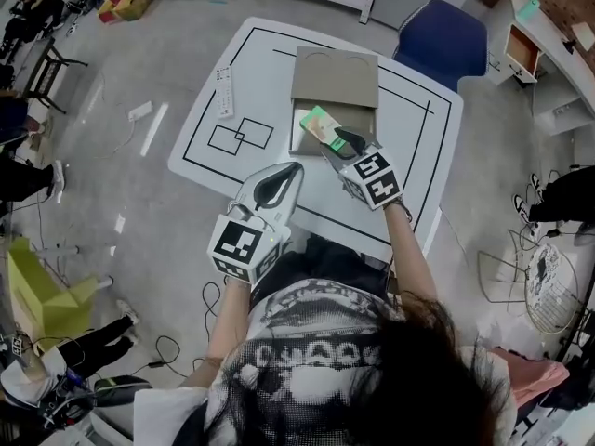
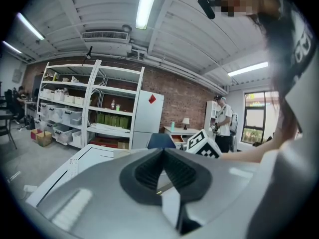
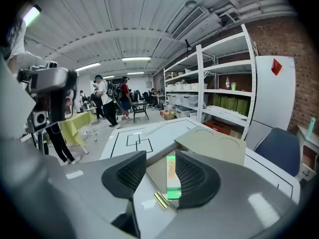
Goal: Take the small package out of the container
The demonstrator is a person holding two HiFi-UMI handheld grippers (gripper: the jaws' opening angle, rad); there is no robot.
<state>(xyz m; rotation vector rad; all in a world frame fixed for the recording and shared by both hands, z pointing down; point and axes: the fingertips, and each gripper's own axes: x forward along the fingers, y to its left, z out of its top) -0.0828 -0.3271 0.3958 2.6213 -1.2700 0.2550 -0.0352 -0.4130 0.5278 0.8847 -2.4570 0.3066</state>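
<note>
**Right tongs spread over the green packet, left tongs closed and empty**

Starting low and left of centre in the head view: the left gripper [image 1: 296, 167] hangs over the near edge of the white table [image 1: 209, 96]. Its own view shows the pads meeting at the tips [image 2: 163, 151], pinched together with nothing between them.

Moving to mid-frame, the cardboard container [image 1: 296, 136] sits open on the table, lid folded back toward the top of the picture. The small green package [image 1: 321, 122] lies inside it.

Now right of centre: the right gripper [image 1: 342, 141] points down into the container, its tips just at the package's near end. In the right gripper view its jaws [image 3: 160, 154] stand about half apart. The package [image 3: 172, 176] shows in the gap, close along the right-hand pad [image 3: 192, 173] and clear of the left one, so it is not clamped.
</note>
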